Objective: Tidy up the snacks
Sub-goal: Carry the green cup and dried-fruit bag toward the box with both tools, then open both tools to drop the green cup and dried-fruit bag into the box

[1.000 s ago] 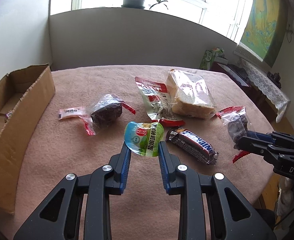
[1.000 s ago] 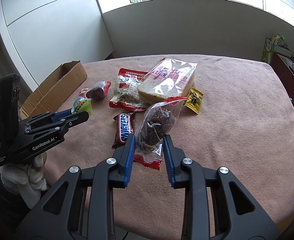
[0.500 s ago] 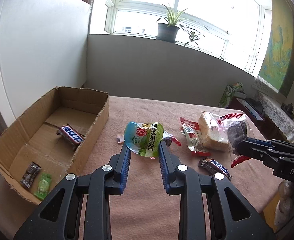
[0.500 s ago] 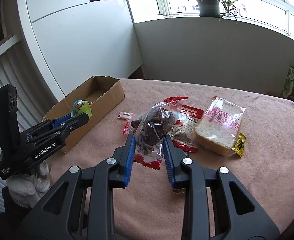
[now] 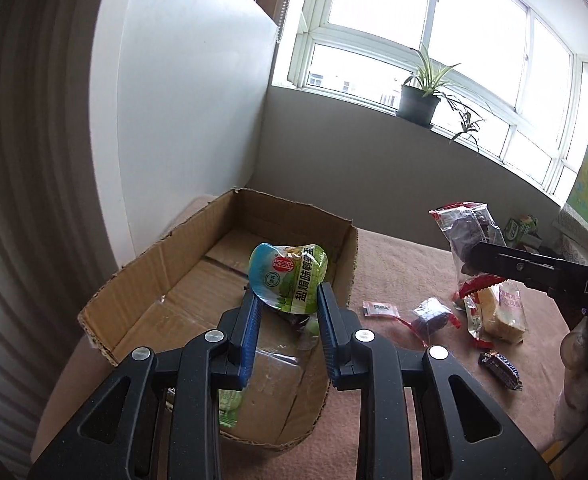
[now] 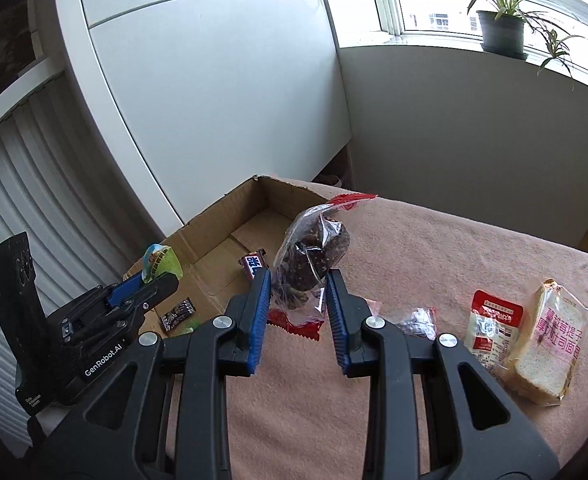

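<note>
left gripper fingers pinching green pouch over cardboard box, set for drop | right gripper pinching dark-snack bag beside box rim, queued next

Two grippers carry snacks by the box

The right gripper squeezes a clear bag of dark cake over the edge of the cardboard box. The left gripper holds a green packet above the box. Bread lies on the pink tablecloth.
</note>
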`<act>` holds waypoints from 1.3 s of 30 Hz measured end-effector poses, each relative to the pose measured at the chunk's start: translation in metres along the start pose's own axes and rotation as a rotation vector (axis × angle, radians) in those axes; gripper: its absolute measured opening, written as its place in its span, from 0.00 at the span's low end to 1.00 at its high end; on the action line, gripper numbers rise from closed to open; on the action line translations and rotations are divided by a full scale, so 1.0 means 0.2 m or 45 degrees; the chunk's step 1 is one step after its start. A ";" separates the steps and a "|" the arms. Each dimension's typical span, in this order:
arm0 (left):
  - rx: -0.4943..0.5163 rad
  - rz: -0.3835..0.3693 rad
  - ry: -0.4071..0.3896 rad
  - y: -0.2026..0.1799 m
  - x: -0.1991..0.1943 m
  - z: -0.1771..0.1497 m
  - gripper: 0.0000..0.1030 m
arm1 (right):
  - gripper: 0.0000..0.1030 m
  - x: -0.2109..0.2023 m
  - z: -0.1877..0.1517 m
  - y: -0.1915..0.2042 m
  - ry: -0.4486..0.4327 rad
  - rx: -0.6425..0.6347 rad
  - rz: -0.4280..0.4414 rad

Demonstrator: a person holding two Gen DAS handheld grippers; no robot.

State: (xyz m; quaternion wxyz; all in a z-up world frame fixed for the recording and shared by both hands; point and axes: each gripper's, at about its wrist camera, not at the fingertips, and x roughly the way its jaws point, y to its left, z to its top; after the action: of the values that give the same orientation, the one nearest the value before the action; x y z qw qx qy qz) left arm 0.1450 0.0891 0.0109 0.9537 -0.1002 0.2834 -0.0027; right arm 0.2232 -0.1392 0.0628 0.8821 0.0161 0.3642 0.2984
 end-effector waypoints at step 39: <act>-0.017 -0.020 -0.006 -0.05 0.02 -0.04 0.63 | 0.85 -0.08 -0.01 -0.03 -0.020 -0.047 -0.151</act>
State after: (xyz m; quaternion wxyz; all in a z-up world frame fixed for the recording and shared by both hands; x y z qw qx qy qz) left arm 0.1452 0.0765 0.0035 0.9537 -0.1088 0.2803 -0.0083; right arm 0.2169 -0.1536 0.0697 0.9012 -0.0194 0.3518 0.2522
